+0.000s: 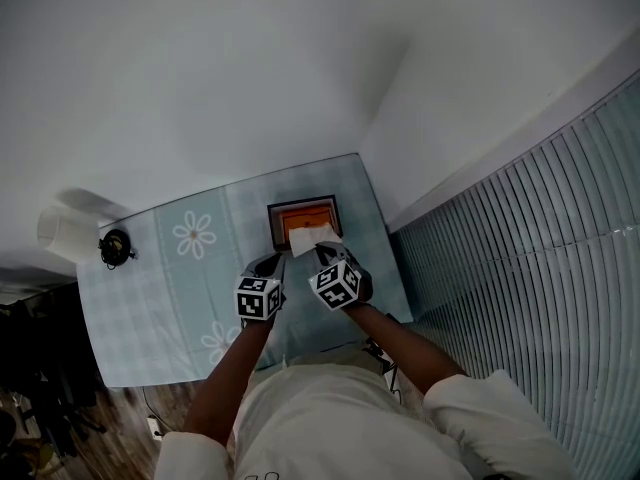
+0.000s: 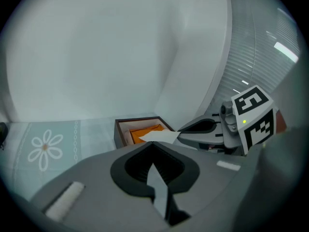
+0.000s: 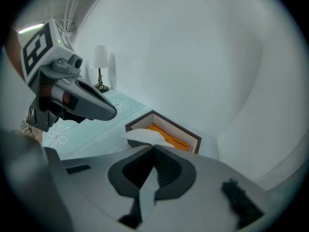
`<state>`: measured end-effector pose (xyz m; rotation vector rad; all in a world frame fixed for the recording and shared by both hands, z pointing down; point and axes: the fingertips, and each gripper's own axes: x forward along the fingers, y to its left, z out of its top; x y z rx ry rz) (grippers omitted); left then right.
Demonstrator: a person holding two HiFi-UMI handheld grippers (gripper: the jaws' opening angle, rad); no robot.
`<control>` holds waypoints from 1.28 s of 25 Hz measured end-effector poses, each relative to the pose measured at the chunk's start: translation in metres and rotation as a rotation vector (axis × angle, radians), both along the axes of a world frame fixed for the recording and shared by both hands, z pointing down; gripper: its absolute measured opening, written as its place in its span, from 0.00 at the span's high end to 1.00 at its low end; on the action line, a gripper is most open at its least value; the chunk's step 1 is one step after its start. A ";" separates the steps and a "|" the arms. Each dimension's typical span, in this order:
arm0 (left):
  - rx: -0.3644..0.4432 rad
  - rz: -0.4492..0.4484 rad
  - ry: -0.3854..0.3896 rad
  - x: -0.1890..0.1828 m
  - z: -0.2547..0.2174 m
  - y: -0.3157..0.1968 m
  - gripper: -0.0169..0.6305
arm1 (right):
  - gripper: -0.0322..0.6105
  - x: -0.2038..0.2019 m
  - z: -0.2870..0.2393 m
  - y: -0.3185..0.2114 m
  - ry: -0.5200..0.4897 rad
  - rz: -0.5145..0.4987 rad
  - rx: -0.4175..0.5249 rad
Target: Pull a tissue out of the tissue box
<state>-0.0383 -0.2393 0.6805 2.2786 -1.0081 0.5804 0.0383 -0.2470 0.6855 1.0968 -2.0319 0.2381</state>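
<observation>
A dark brown tissue box (image 1: 273,224) with an orange lining stands on the pale blue flowered tablecloth (image 1: 160,288), near the table's far right corner. A white tissue (image 1: 314,237) rises from its near edge. My right gripper (image 1: 323,253) is shut on the tissue (image 3: 143,136), which sticks out just past its closed tips (image 3: 154,148). The left gripper view shows that tissue (image 2: 161,137) pinched in the right gripper (image 2: 181,132) above the box (image 2: 119,133). My left gripper (image 1: 272,263) hovers beside it on the left, its jaws (image 2: 153,144) shut with nothing between them.
A small lamp with a white shade (image 1: 66,233) and a dark base (image 1: 115,247) stands at the table's far left corner; it also shows in the right gripper view (image 3: 100,58). White walls meet behind the box. A slatted blind (image 1: 520,258) runs along the right.
</observation>
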 end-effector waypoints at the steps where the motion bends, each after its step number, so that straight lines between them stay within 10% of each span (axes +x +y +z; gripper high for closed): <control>1: 0.000 -0.001 0.001 0.000 -0.001 0.002 0.96 | 0.93 0.001 -0.003 0.002 -0.006 0.006 0.003; 32: 0.188 0.005 0.057 -0.025 -0.109 0.079 0.96 | 0.93 -0.013 -0.143 0.113 -0.433 0.098 0.000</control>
